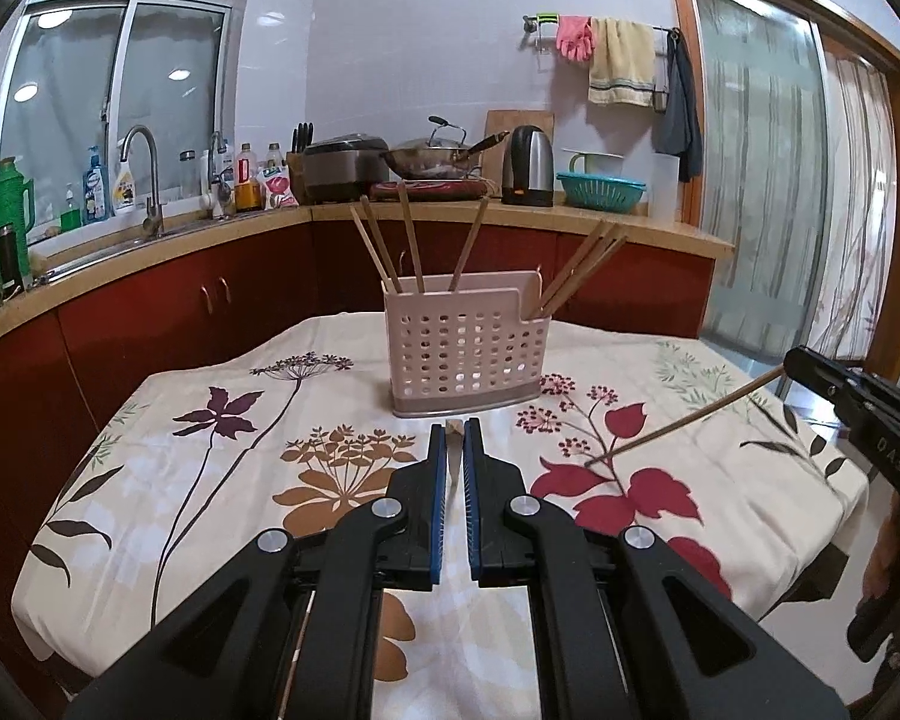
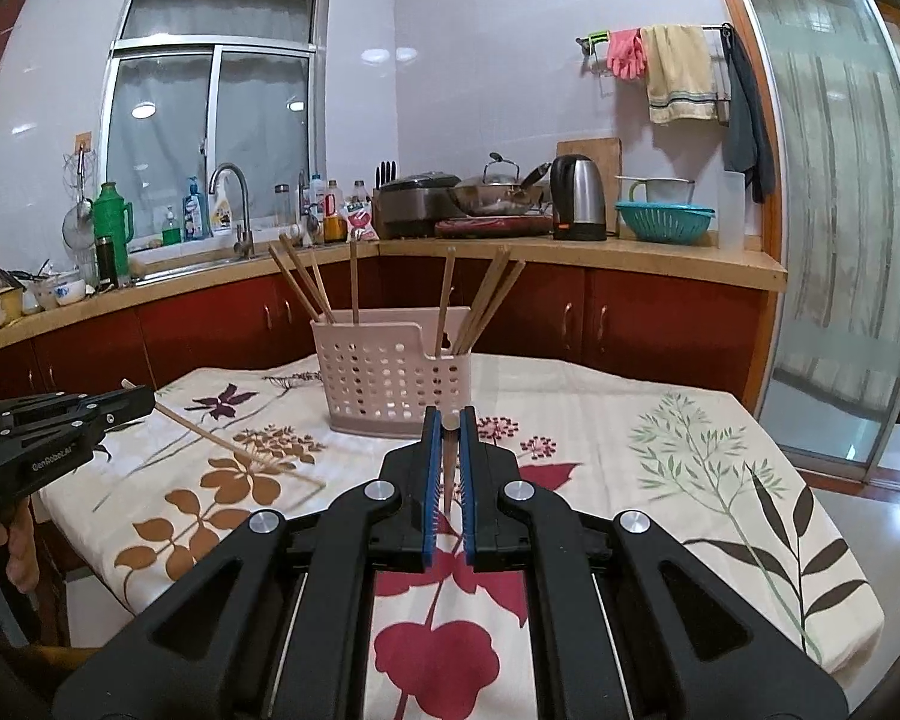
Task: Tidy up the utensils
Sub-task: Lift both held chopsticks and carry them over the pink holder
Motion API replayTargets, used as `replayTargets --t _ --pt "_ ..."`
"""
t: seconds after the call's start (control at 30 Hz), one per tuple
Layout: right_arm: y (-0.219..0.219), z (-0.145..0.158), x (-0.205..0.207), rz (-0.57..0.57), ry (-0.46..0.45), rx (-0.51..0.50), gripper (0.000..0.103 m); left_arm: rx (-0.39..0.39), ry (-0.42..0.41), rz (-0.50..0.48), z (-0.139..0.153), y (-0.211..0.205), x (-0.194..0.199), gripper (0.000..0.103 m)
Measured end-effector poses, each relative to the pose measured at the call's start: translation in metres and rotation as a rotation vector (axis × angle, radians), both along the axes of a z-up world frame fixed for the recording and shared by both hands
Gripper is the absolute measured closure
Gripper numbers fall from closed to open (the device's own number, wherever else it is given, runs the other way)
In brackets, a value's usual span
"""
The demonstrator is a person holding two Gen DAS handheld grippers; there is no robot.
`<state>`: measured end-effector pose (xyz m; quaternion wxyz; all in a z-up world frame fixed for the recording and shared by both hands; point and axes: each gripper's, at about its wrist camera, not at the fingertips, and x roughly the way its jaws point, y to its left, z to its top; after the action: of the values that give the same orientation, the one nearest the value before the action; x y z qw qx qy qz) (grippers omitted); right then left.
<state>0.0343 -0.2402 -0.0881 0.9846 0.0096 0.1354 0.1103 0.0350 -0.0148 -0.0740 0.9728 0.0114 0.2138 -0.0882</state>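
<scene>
- White tiled walls [image 2: 480, 60] carry bright reflections of ceiling lights.
- A sliding window [image 2: 210, 138] with frosted panes sits above the sink [image 1: 90, 249] and its curved steel faucet [image 2: 234, 204].
- An L-shaped counter [image 2: 630, 264] with a light top runs along two walls over dark red cabinets [image 2: 660, 324].
- A wall rail [image 2: 660, 36] holds pink gloves, a cream towel [image 2: 681, 72] and a dark cloth.
- A wood-framed glass sliding door [image 2: 828, 210] with a pale curtain stands on the right.
- The table [image 2: 660, 420] wears a cream cloth printed with leaves and flowers.
- The floor [image 2: 858, 504] by the door is pale and glossy.
</scene>
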Motion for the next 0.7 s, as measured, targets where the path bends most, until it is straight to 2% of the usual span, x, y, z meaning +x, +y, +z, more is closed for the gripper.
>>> replayTargets --t 0.3,0.7 --pt "0.002 0.013 0.009 0.006 -0.006 0.003 0.097 -0.013 -0.01 0.004 0.014 0.005 0.003 0.097" --pt "0.016 0.027 0.037 0.018 -0.018 -0.029 0.097 -0.013 -0.045 0.006 0.022 0.006 0.029 0.097"
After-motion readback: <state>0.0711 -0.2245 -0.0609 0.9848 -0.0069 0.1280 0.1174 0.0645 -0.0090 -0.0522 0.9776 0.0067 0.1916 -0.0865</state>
